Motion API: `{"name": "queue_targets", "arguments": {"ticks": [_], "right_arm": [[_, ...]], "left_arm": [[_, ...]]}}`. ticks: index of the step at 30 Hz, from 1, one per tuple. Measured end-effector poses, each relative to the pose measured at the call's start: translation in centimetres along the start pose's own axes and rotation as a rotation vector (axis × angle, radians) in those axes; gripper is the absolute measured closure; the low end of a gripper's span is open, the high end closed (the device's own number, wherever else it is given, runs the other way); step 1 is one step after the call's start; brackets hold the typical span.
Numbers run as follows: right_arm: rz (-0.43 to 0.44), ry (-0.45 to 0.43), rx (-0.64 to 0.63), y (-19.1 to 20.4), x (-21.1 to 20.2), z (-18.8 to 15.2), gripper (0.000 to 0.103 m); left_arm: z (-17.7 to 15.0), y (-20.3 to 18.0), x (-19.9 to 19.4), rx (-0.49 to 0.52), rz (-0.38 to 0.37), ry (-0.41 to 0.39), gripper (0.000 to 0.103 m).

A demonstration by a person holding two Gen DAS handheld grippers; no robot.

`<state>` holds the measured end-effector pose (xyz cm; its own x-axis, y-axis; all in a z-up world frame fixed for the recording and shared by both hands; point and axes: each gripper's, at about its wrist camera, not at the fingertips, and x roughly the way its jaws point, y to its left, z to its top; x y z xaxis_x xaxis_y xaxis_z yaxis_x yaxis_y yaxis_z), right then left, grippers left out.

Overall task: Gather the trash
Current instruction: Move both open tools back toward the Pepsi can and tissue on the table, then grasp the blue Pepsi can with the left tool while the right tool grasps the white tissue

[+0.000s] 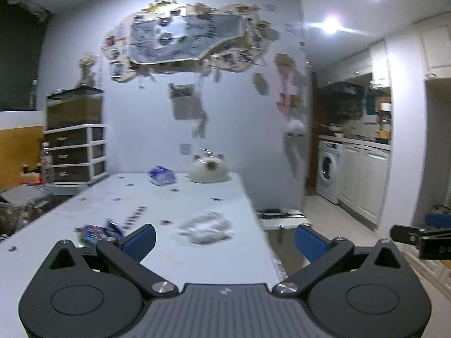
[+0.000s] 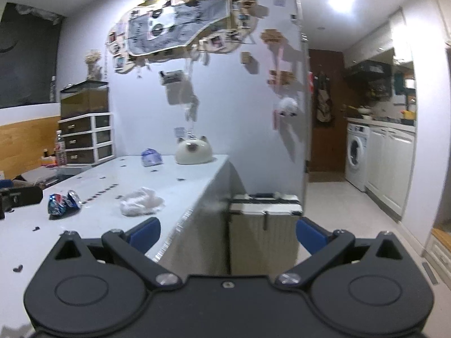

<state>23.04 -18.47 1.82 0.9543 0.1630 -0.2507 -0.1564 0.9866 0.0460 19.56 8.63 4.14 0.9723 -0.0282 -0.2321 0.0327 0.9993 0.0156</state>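
Observation:
A crushed blue can [image 1: 98, 232] [image 2: 63, 202] lies on the white table [image 1: 169, 197] [image 2: 174, 188], near its left side. A crumpled clear plastic bag [image 1: 205, 226] [image 2: 141, 202] sits to the can's right. A blue and white wrapper [image 1: 162, 175] [image 2: 151, 156] rests at the table's far end. My left gripper [image 1: 225, 239] is open above the near table edge, nothing between its fingers. My right gripper [image 2: 228, 233] is open too, hovering past the table's right corner. The right gripper's tip [image 1: 417, 235] shows at the left wrist view's right edge.
A white cat-shaped ceramic jar [image 1: 208, 169] [image 2: 193, 152] stands at the table's far end. A pale suitcase [image 2: 263, 225] stands on the floor right of the table. A drawer unit [image 1: 76, 152] and clutter lie to the left. A kitchen with a washing machine [image 2: 356, 155] opens on the right.

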Motion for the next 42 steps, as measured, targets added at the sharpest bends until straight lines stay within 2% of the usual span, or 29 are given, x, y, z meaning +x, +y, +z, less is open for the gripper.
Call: {"name": "queue_targets", "arguments": {"ticks": [9, 15, 22, 26, 29, 34, 38, 42], "right_arm": [[0.075, -0.005, -0.048, 6.2, 6.7, 3.2, 0.0], [0.119, -0.006, -0.095, 9.8, 12.0, 5.8, 0.0], [0.155, -0.023, -0.132, 12.5, 17.2, 8.2, 0.0], [0.167, -0.012, -0.122, 13.1, 19.8, 8.6, 0.0], [0.181, 0.012, -0.111, 13.4, 21.9, 8.5, 0.0], [0.232, 0.065, -0.119, 14.1, 25.5, 7.7, 0.0], [0.32, 0.111, -0.16, 14.9, 28.6, 6.9, 0.0], [0.431, 0.176, -0.24, 15.9, 31.3, 5.6, 0.001]], "left_arm": [[2.7, 10.4, 4.5, -0.076, 0.128, 0.018, 0.0], [3.2, 17.3, 9.4, -0.225, 0.172, 0.072, 0.0], [1.1, 24.1, 16.0, -0.415, 0.21, 0.173, 0.0], [-1.2, 26.2, 19.1, -0.479, 0.244, 0.239, 0.0], [-2.5, 27.1, 20.8, -0.465, 0.299, 0.273, 0.0], [-3.9, 27.6, 22.9, -0.436, 0.271, 0.317, 0.0], [-4.4, 27.1, 24.0, -0.359, 0.281, 0.345, 0.0], [-4.3, 27.0, 24.5, -0.331, 0.283, 0.36, 0.001]]}}
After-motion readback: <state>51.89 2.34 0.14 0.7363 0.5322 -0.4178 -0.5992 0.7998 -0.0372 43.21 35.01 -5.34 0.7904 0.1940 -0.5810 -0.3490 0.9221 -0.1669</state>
